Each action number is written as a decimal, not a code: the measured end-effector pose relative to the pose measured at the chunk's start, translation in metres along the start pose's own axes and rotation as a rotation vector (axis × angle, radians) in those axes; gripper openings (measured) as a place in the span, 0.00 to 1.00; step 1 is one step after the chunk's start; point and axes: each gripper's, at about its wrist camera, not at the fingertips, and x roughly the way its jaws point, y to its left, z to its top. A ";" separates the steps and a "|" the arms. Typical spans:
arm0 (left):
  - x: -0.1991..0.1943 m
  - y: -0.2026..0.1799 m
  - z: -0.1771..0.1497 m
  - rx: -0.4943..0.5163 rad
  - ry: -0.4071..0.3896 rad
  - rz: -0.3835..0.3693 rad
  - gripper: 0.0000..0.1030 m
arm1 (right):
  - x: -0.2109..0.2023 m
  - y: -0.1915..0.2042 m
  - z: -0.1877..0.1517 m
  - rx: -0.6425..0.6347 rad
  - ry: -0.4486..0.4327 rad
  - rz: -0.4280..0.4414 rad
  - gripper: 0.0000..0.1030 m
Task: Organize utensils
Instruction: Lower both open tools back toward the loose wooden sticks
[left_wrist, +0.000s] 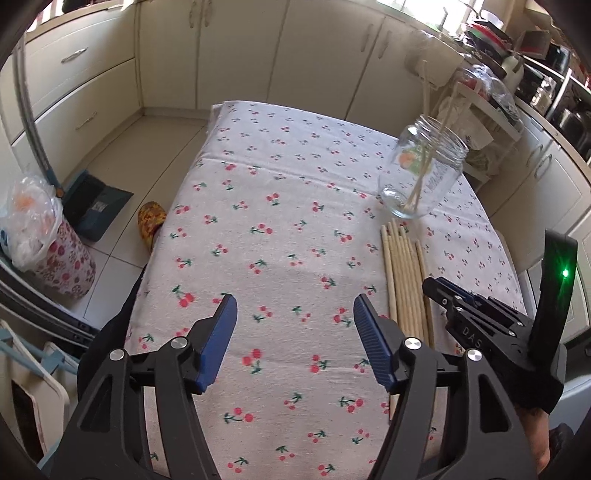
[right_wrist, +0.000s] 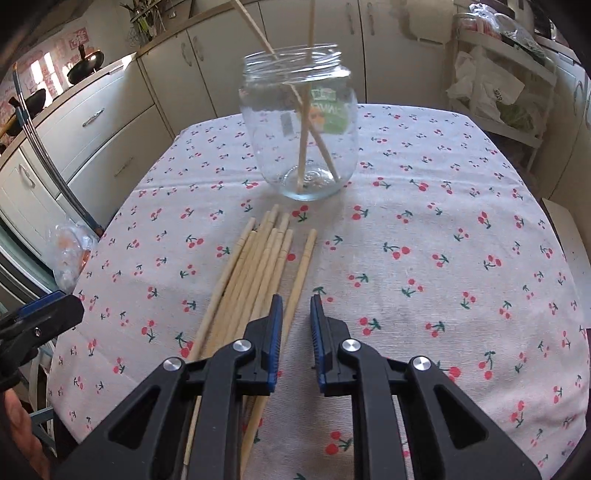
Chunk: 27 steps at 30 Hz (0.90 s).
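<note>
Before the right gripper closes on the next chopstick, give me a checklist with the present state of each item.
1. Right gripper empty, fingers apart: ok.
2. One stick between the fingers: the lone chopstick runs toward the gap, apart from the chopstick bundle: ok.
3. Fingers low enough to grip: cannot tell.
4. Glass jar upright, mouth open, two chopsticks already inside: ok.
5. Left gripper open, over bare tablecloth, off the bundle: ok.
</note>
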 end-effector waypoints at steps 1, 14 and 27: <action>0.001 -0.005 0.001 0.015 0.001 -0.004 0.61 | -0.001 -0.002 0.000 -0.001 0.000 -0.004 0.13; 0.061 -0.064 0.025 0.144 0.063 -0.007 0.61 | -0.019 -0.055 -0.005 0.038 0.024 -0.036 0.07; 0.087 -0.076 0.031 0.192 0.093 0.091 0.61 | -0.007 -0.068 0.008 0.075 0.007 0.002 0.12</action>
